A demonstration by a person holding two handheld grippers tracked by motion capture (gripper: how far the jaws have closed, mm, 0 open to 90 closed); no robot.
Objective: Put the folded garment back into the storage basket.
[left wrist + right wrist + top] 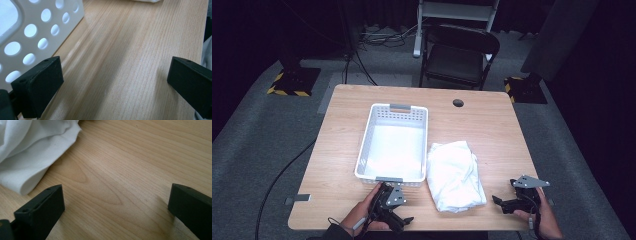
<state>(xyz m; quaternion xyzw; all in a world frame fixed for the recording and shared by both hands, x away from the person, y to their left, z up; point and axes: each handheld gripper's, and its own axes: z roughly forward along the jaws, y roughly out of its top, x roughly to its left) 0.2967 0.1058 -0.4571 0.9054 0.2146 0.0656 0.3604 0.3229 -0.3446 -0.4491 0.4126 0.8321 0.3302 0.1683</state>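
Both jaws spread, empty. Cloth point(27, 152) ahead-left of right gripper point(116, 207): risk of bunching. Basket point(32, 30) touching left gripper point(115, 85): risk of knocking.

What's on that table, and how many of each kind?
White plastic basket: 1
White folded cloth: 1
Hand-held grippers: 2, the left gripper by the basket's near end and the right gripper beside the cloth, both with fingers open
Total: 4 things on or over the wooden table
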